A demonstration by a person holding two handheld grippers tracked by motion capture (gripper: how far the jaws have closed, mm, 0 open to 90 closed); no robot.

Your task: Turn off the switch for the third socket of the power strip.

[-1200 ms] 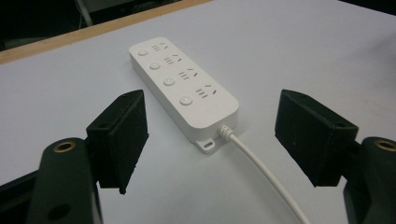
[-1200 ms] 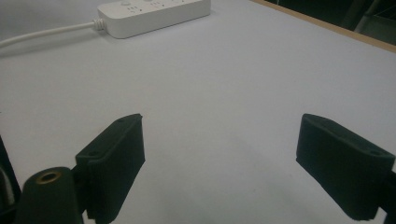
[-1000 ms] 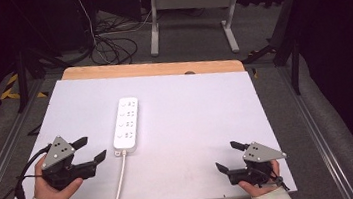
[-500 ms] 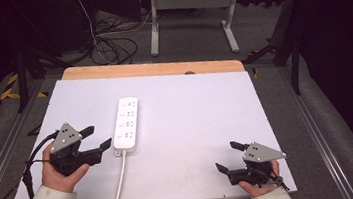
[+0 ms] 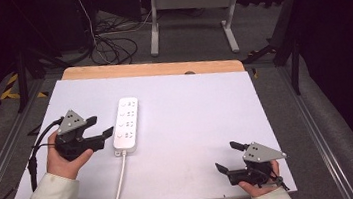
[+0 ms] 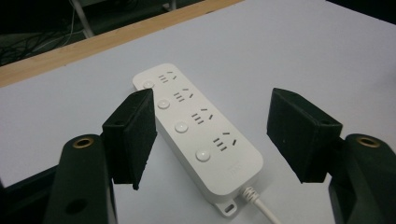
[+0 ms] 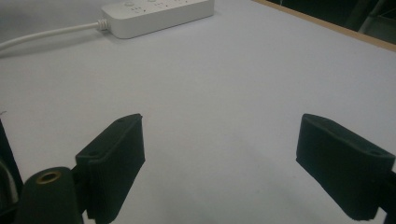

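A white power strip (image 5: 127, 124) with several sockets lies left of the middle of the white tabletop (image 5: 190, 108), its cord (image 5: 119, 186) running off the near edge. My left gripper (image 5: 102, 126) hovers just left of the strip, jaws pointing at its near end. In the left gripper view the strip (image 6: 201, 135) lies ahead of and below the left gripper (image 6: 212, 121). Its jaws have just been closing a little but stand open, with nothing pressed between the pads. My right gripper (image 5: 225, 156) rests open at the near right corner. The right gripper (image 7: 219, 154) faces bare tabletop, with the strip (image 7: 159, 14) far off.
A wooden strip (image 5: 151, 69) edges the far side of the table. Beyond it stand a grey metal frame (image 5: 189, 7) and loose cables (image 5: 108, 47) on the floor. Metal rails (image 5: 0, 160) run along both sides of the table.
The left hand has carried its gripper forward and right, up to the power strip's near end. The right gripper has stayed in place.
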